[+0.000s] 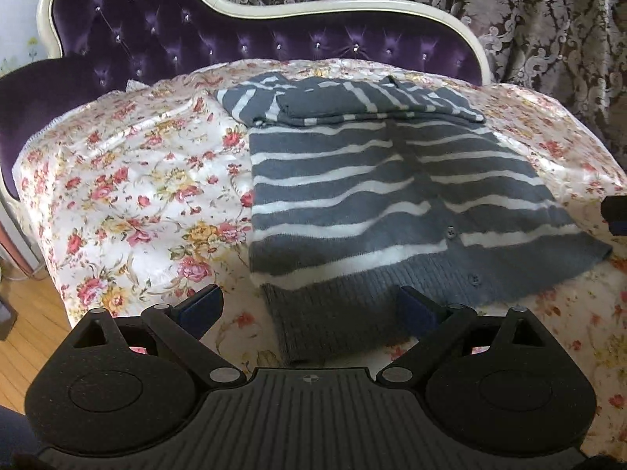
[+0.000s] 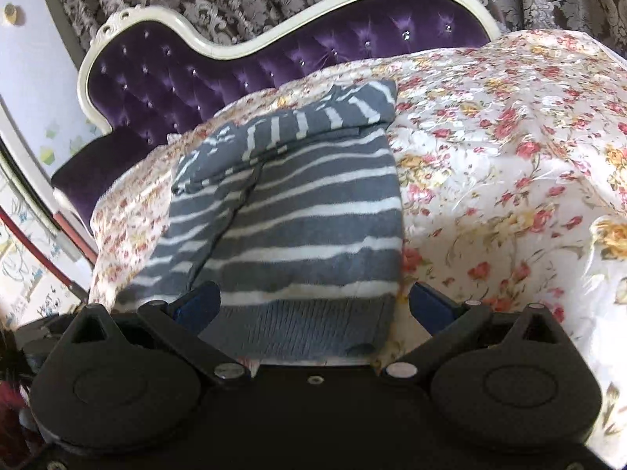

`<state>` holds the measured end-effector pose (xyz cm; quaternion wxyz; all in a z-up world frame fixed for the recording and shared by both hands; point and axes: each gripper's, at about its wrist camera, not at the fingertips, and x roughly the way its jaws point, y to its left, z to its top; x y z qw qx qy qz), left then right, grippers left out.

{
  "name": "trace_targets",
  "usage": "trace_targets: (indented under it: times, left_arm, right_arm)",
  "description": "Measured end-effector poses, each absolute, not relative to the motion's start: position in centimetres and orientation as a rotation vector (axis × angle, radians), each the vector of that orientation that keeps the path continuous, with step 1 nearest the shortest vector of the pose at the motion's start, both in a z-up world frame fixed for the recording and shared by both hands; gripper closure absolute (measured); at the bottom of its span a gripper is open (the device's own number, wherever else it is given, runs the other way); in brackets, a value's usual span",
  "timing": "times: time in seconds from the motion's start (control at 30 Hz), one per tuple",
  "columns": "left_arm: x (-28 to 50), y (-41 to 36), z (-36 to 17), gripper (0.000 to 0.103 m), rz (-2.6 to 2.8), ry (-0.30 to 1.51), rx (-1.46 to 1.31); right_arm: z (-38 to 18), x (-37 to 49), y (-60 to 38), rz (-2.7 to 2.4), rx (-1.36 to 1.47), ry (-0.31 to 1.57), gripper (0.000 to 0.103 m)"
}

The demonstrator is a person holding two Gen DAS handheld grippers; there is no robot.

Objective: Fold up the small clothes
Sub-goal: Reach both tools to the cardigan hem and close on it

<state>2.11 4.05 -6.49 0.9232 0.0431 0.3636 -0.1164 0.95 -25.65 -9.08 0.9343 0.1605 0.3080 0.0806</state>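
The floral bedspread (image 1: pixel 129 180) fills most of both views, with the purple tufted headboard (image 1: pixel 156 35) across the top. The striped cardigan (image 1: pixel 372 180) lies flat at centre frame, sleeves already turned in across its upper part. Judged soft, light and limp knit; it will sag and stretch unless taken by the thicker ribbed hem (image 1: pixel 352 305) at lower centre. The left gripper (image 1: pixel 311 307) and right gripper (image 2: pixel 313 303) both have fingers spread wide, straddling that hem's two corners, gripping nothing (contact with the cloth is unclear). No containers are in view.

Cardigan (image 1: pixel 392 203) on bedspread (image 1: pixel 137 196)
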Motion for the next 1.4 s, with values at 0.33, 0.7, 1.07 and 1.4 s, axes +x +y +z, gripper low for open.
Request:
trace_targets:
  times: [0.33, 0.7, 1.07, 1.4]
  left_arm:
    - [2.7, 5.0, -6.8, 0.007, -0.257, 0.794, -0.009]
    - [2.9, 5.3, -6.9, 0.007, -0.263, 0.808, -0.043]
    - [3.0, 5.4, -6.8, 0.007, -0.274, 0.807, -0.074]
    - [2.7, 5.8, -6.6, 0.009, -0.341, 0.825, -0.193]
  right_arm:
    - [-10.6, 3.8, -24.8, 0.128, 0.326, 0.783, 0.001]
    - [-10.8, 4.4, -26.0, 0.211, 0.457, 0.844, 0.033]
    - [-9.7, 1.9, -29.5, 0.099, 0.445, 0.712, 0.090]
    - [-10.0, 2.0, -29.3, 0.110, 0.430, 0.719, 0.090]
